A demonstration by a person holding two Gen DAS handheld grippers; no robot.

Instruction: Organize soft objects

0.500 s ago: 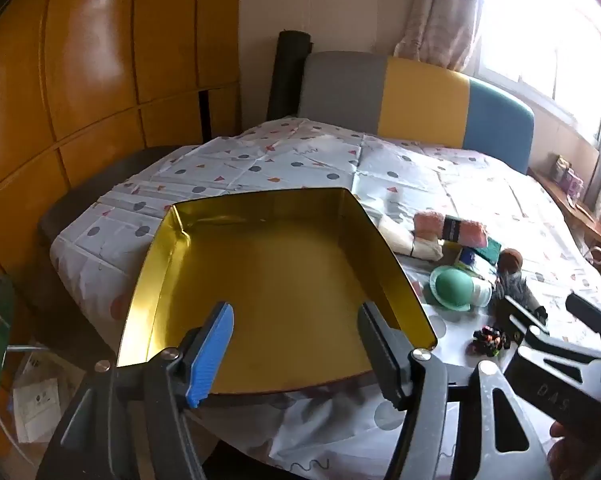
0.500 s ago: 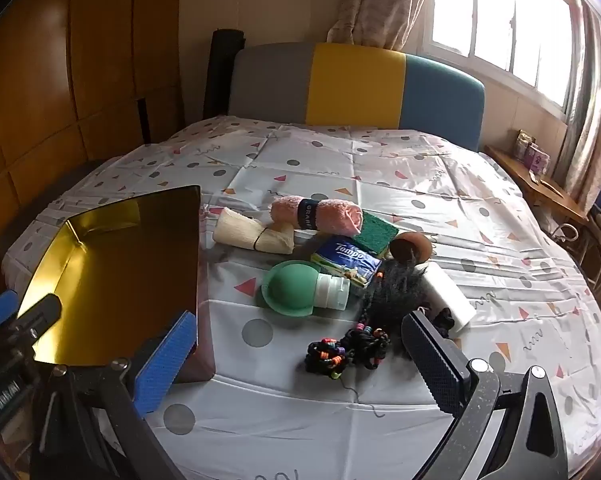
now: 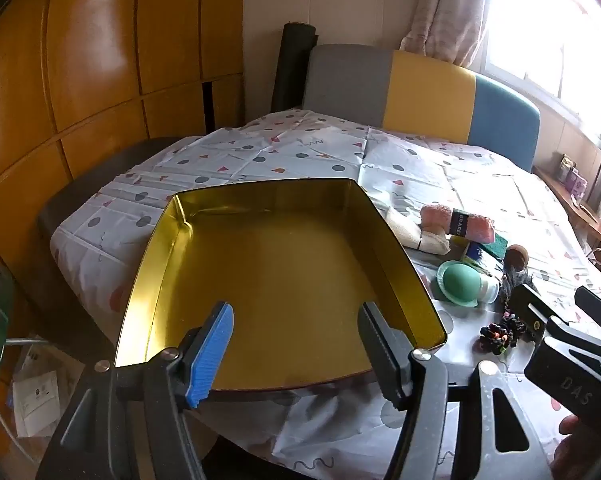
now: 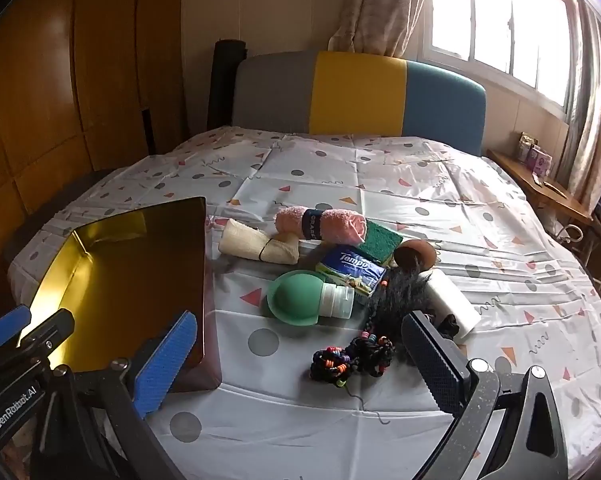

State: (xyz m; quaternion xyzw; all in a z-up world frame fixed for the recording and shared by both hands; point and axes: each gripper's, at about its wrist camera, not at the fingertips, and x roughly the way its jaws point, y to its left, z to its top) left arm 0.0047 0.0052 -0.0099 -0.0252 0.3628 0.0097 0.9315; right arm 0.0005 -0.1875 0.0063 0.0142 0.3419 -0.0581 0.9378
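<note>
The soft objects are seen lying in a loose cluster on the bed (image 4: 420, 184), to the right of an empty gold tin (image 3: 268, 280) whose open mouth faces upward. Nothing has yet been placed in the tin, so the sorting is judged to be at its start.

The left tongs (image 3: 296, 352) are held released over the near edge of the tin, with nothing between their pads. The right tongs (image 4: 300, 364) are spread wide and are likewise empty; they are pointed downward at the cluster.

Directly ahead of the right tongs, nearest of all, a beaded black hair tie bundle (image 4: 352, 358) is found, lying just in front of the gap between the two pads. Behind it stand a dark furry item (image 4: 400, 292), a green silicone piece (image 4: 296, 298), a tissue pack (image 4: 350, 270), a green sponge (image 4: 380, 238), a cream cloth roll (image 4: 256, 246) and a pink rolled towel (image 4: 320, 222).

The pink towel's long axis is laid roughly left to right across the view, parallel to the line between the pads, so a turn of the wrist would probably be needed to span its short side. The right hand is clearly the nearer to every soft item; the tin lies to its left, beside the left tongs.
</note>
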